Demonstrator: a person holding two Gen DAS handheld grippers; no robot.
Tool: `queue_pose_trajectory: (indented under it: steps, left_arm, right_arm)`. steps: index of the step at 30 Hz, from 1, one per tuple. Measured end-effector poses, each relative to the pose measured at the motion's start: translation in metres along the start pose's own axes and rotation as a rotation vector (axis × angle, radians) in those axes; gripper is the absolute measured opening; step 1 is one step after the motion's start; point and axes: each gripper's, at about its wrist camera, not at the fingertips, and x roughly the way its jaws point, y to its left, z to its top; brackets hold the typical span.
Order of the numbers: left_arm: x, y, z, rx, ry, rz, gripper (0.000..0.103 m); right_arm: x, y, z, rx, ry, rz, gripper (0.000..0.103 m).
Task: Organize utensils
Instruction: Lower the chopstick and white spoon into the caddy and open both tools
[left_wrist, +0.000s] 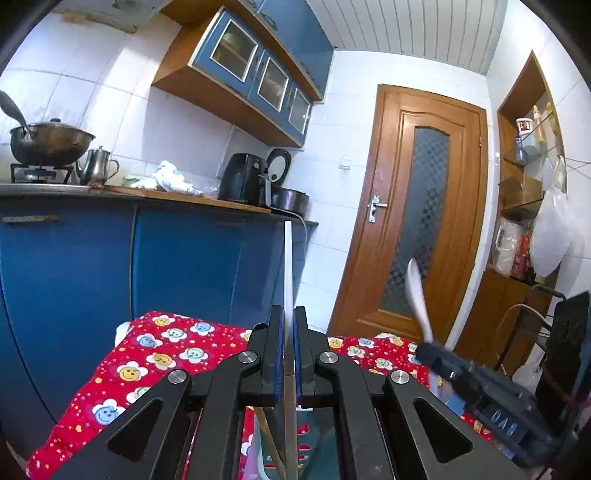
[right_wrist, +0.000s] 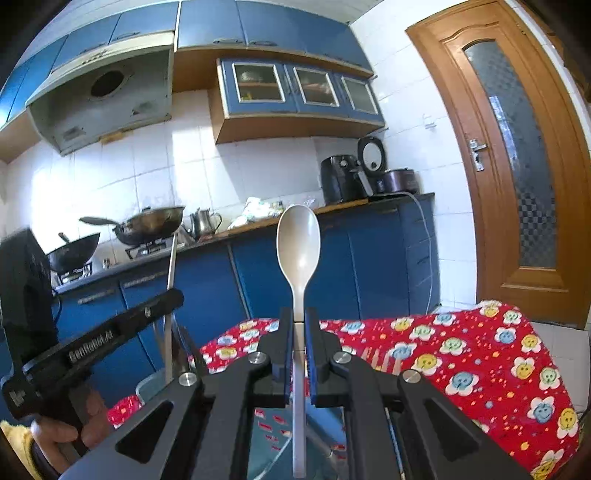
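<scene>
Lifting two utensils clear of the red floral tablecloth (right_wrist: 480, 354), both grippers are holding their loads upright in mid-air. The right gripper (right_wrist: 299, 332) is clamping the stem of a pale grey plastic spoon (right_wrist: 298, 243), bowl uppermost and facing the camera. The left gripper (left_wrist: 289, 332) is pinching a thin white chopstick (left_wrist: 288, 266), its tip reaching above the far counter edge; a second wooden stick (left_wrist: 269, 443) is showing below the jaws, whether gripped cannot be told. Sorting appears mid-way: the next move calls for lowering each piece, kept vertical, into a holder, probably the glass vessel (right_wrist: 266, 458) partly showing near the bottom.
</scene>
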Motion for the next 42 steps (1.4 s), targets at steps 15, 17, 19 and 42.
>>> queue_pose_trajectory:
  steps: [15, 17, 19, 42]
  left_arm:
    - [0.004, -0.005, -0.003, 0.007, 0.083, -0.031, 0.012]
    - [0.004, -0.007, -0.003, 0.007, 0.097, -0.039, 0.019]
    - [0.003, -0.01, -0.003, 0.011, 0.101, -0.046, 0.025]
    - [-0.03, -0.002, 0.015, 0.007, 0.15, 0.005, 0.04]
  right_arm:
    - [-0.012, -0.014, -0.013, 0.061, 0.116, -0.024, 0.008]
    - [-0.014, -0.016, -0.012, 0.082, 0.125, -0.025, 0.008]
    - [-0.016, -0.015, -0.009, 0.086, 0.123, -0.023, 0.009]
    - [0.022, -0.016, 0.03, 0.168, 0.193, -0.011, 0.044]
